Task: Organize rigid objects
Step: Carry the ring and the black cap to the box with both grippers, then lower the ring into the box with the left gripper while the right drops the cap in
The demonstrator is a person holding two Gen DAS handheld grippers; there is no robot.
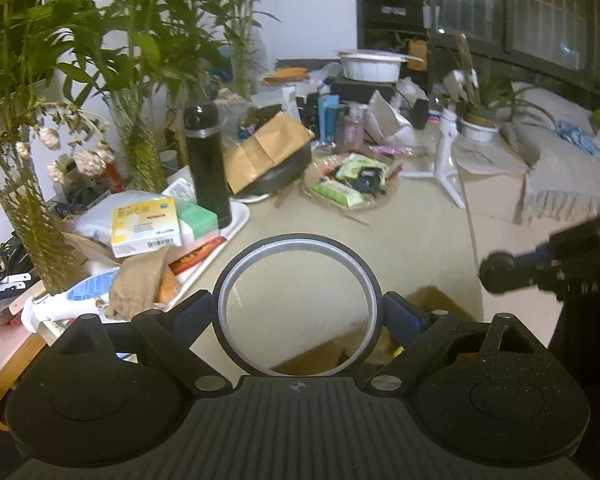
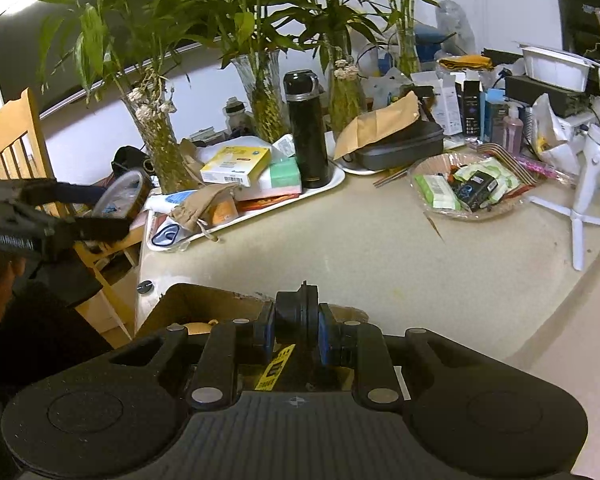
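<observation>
My left gripper [image 1: 298, 314] is shut on a round black-rimmed lens filter [image 1: 236, 280], held upright above an open cardboard box [image 1: 440, 300]. The same filter shows at the left of the right wrist view [image 2: 122, 194], between the left gripper's fingers [image 2: 100, 226]. My right gripper [image 2: 296, 326] is shut on a small black round cap-like part [image 2: 296, 312], held edge-on over the cardboard box [image 2: 188, 304]. In the left wrist view the right gripper [image 1: 500, 272] is at the right edge with the black part at its tip.
A white tray [image 2: 332, 182] holds a black flask [image 2: 306, 128], a yellow box [image 2: 236, 164] and packets. A wicker basket [image 2: 472, 212] of packets, a white tripod stand [image 2: 584, 184], glass vases with bamboo [image 2: 162, 140] and a wooden chair [image 2: 16, 152] surround the beige tabletop [image 2: 380, 256].
</observation>
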